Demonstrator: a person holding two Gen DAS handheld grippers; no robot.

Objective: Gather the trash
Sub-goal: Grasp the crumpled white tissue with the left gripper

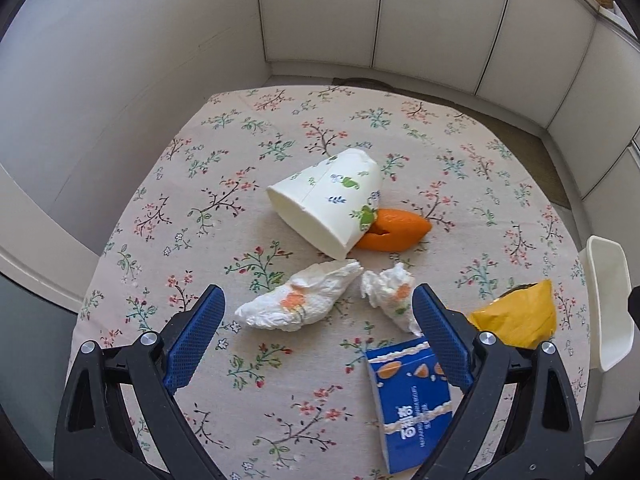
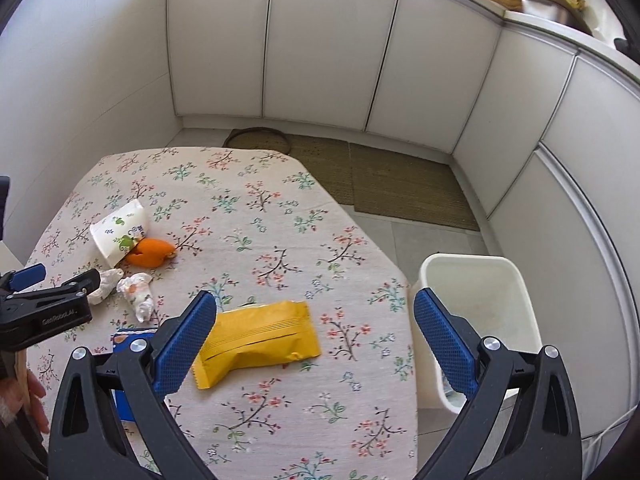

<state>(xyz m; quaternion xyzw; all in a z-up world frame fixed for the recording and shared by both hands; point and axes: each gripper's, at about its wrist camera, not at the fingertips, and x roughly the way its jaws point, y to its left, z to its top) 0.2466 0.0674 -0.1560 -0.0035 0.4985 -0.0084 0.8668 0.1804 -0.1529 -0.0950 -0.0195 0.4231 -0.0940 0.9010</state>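
Note:
Trash lies on a floral tablecloth (image 1: 280, 128). A tipped paper cup (image 1: 326, 202) rests against an orange peel (image 1: 394, 230). In front of them lie two crumpled tissues (image 1: 298, 300) (image 1: 394, 296), a blue carton (image 1: 412, 396) and a yellow wrapper (image 1: 520, 316). My left gripper (image 1: 318, 304) hovers open above the tissues, holding nothing. In the right wrist view my right gripper (image 2: 316, 312) stands open over the yellow wrapper (image 2: 260, 342), with the white bin (image 2: 476, 320) beside the table's right edge. The left gripper (image 2: 60, 276) shows there at the left, by the cup (image 2: 118, 232).
White cabinet doors (image 2: 328, 48) line the far wall and the right side. Woven floor mats (image 2: 400, 184) lie beyond the table. A person's hand (image 2: 28, 396) shows at the lower left. Items sit on the counter (image 2: 552, 4) at the top right.

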